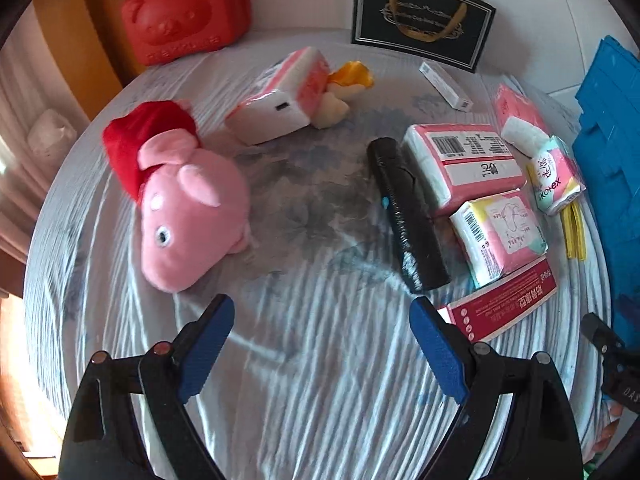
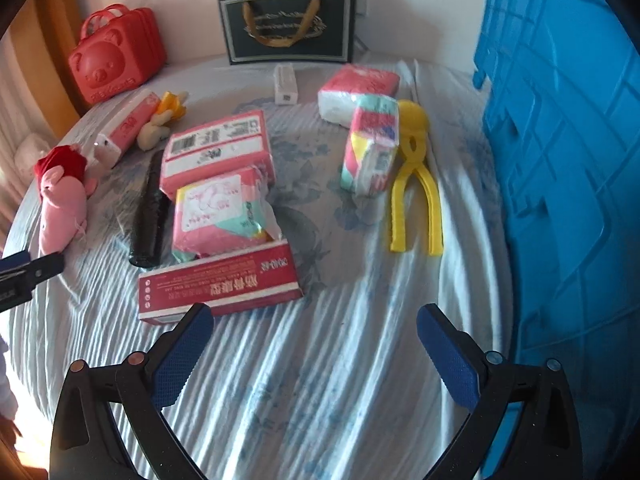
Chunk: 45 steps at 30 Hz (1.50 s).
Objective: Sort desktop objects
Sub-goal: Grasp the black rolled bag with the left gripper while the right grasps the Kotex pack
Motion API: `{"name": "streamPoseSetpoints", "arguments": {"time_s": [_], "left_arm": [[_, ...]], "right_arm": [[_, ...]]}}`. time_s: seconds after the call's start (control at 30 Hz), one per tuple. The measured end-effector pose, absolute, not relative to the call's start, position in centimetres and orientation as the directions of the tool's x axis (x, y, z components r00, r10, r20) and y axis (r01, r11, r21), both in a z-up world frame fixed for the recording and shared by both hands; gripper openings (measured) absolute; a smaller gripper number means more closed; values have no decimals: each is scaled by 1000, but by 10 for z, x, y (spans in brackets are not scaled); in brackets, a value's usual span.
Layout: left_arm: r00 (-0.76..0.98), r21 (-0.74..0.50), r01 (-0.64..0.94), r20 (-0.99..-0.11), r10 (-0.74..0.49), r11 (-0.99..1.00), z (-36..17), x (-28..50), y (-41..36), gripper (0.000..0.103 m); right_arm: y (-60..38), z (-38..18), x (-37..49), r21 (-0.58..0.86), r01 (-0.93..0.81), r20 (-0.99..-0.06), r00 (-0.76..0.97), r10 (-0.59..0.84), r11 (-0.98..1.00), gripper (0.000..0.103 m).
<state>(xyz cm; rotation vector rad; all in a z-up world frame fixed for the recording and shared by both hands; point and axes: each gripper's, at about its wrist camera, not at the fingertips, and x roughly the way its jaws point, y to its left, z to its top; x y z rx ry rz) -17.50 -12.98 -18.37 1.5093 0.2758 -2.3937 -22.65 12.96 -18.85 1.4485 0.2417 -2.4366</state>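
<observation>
My left gripper (image 1: 322, 312) hangs open over bare striped cloth, nothing between its blue pads. A pink pig plush (image 1: 188, 204) with a red hat lies ahead to its left, a black roll (image 1: 406, 212) ahead to its right. Pink tissue packs (image 1: 464, 160), a pad pack (image 1: 498, 236) and a red box (image 1: 504, 300) lie right of the roll. My right gripper (image 2: 314, 320) is open too, empty, with the red box (image 2: 220, 280) just beyond its left finger. Yellow tongs (image 2: 416, 184) and a tissue pack (image 2: 372, 148) lie farther ahead.
A blue plastic crate (image 2: 560, 160) stands along the right side. A red bear case (image 1: 188, 8) and a black gift bag (image 1: 420, 16) stand at the back. A small plush with yellow cloth (image 1: 340, 92), a white power bank (image 1: 272, 116) and a white tube box (image 2: 286, 84) also lie here.
</observation>
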Motion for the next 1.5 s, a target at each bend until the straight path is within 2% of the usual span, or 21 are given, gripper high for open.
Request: {"name": "streamPoseSetpoints", "arguments": {"time_s": [0.17, 0.3, 0.37, 0.43, 0.5, 0.6, 0.67, 0.73, 0.8, 1.0, 1.1, 1.17, 1.2, 1.33, 1.5], "left_arm": [[-435, -2, 248, -894, -109, -969, -200, -228, -113, 90], [-404, 26, 213, -908, -112, -977, -223, -256, -108, 89], [-404, -10, 204, -912, -75, -979, -231, -262, -110, 89], [-397, -15, 196, -916, -65, -981, -237, -266, -109, 89], [-382, 37, 166, -919, -99, -985, -246, -269, -104, 91], [-399, 1, 181, -914, -75, -983, -255, -269, -111, 95], [-407, -14, 187, -911, -65, -982, -256, -265, -116, 86], [-422, -14, 177, -904, -63, -984, -257, -258, -117, 72], [-430, -15, 171, -901, -61, -985, -258, -253, -118, 66], [-446, -18, 166, -893, -59, -986, -263, -248, -115, 60], [-457, -20, 166, -887, -59, -986, -263, -247, -113, 56], [-457, -26, 151, -888, -47, -988, -264, -248, -111, 39], [-451, -20, 149, -891, -49, -989, -263, -249, -109, 35], [-441, -30, 166, -896, -47, -986, -261, -248, -109, 35], [-471, -35, 197, -880, -64, -980, -231, -240, -115, 35]], "right_arm": [[127, -202, -230, -33, 294, -891, -442, -105, -955, 103], [119, -205, -235, 13, 261, -905, -408, -122, -965, 103], [112, -204, -238, 34, 253, -899, -415, -140, -967, 103], [101, -203, -243, 35, 273, -891, -428, -154, -962, 103], [87, -204, -247, 30, 308, -883, -437, -170, -951, 103], [69, -208, -253, 34, 367, -879, -432, -202, -930, 103], [61, -212, -259, 30, 399, -882, -421, -212, -917, 103], [56, -215, -264, 45, 414, -880, -415, -233, -909, 103], [51, -217, -267, 54, 434, -877, -410, -250, -899, 103], [30, -232, -280, -2, 472, -881, -417, -221, -881, 102], [27, -241, -284, -8, 481, -890, -404, -213, -877, 95], [25, -246, -286, 0, 484, -893, -393, -218, -875, 85], [23, -247, -285, 7, 487, -893, -390, -225, -873, 81], [22, -240, -278, 2, 484, -883, -410, -228, -875, 80], [26, -219, -270, 0, 479, -853, -458, -250, -878, 79]]}}
